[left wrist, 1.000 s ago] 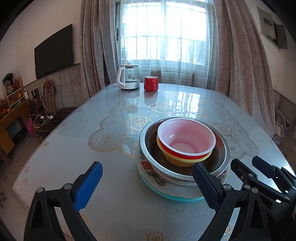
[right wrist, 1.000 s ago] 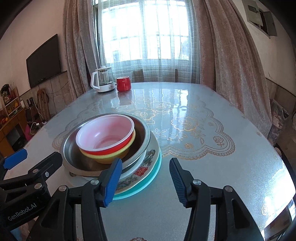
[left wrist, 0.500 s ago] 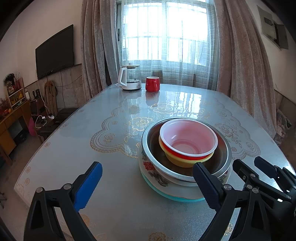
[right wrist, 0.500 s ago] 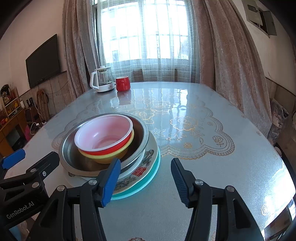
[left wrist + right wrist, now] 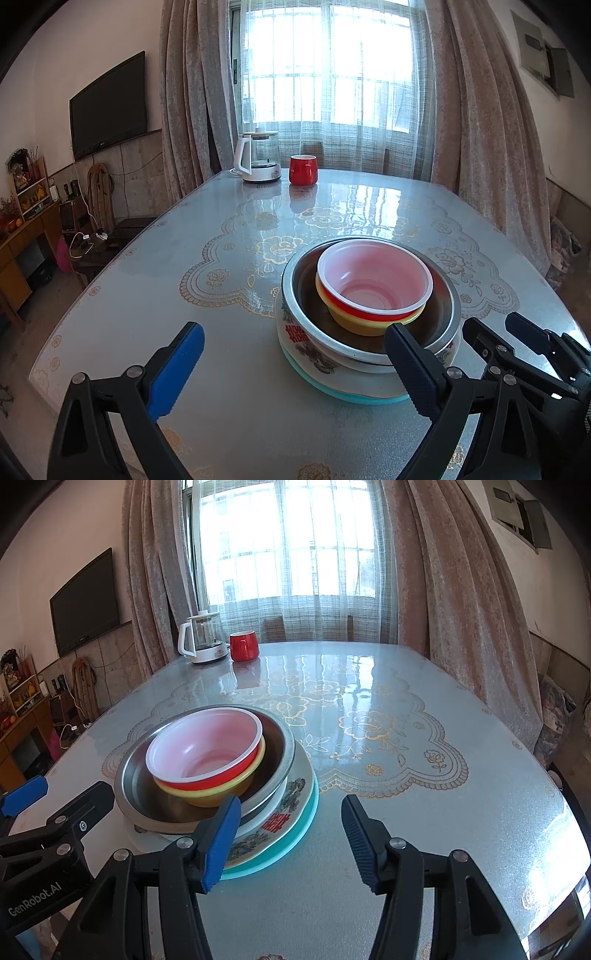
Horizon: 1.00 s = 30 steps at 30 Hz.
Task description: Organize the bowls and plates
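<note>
The nested stack of bowls and plates (image 5: 369, 295) is seen just beyond the left gripper (image 5: 295, 363) and right gripper (image 5: 288, 832); both are spread wide, nothing held.

The yellow bowl (image 5: 354, 325) shows only its rim and part of its side beneath the red bowl (image 5: 373, 275). The teal plate (image 5: 308, 814) peeks out as an edge. The surface's (image 5: 480, 812) near corners are cut off.

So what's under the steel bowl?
The steel bowl sits on a patterned white plate, over a teal plate. Anything between them is hidden.
</note>
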Tool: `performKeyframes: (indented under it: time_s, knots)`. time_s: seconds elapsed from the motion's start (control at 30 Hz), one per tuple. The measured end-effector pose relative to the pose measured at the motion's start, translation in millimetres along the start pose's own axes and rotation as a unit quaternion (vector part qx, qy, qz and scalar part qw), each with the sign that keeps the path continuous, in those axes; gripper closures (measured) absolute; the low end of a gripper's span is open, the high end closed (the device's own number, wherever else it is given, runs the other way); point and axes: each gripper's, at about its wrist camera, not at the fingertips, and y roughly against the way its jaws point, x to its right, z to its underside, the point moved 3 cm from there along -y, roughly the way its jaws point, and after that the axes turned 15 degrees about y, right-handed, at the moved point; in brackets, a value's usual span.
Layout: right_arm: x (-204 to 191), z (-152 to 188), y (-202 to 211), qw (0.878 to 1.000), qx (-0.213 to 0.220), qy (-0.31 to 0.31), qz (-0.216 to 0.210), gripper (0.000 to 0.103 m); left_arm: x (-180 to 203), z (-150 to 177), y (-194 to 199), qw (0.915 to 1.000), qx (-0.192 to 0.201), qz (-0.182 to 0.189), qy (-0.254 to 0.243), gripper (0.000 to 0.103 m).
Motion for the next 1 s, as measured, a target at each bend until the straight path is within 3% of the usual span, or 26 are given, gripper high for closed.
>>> performKeyframes:
  time_s: [1.0]
  knots:
    - [-3.7,-0.9,-1.7,1.000,0.001,0.004,0.001,0.045,1.3,-0.7,0.5,1.0000,0.002,0.001,-0.003,0.004]
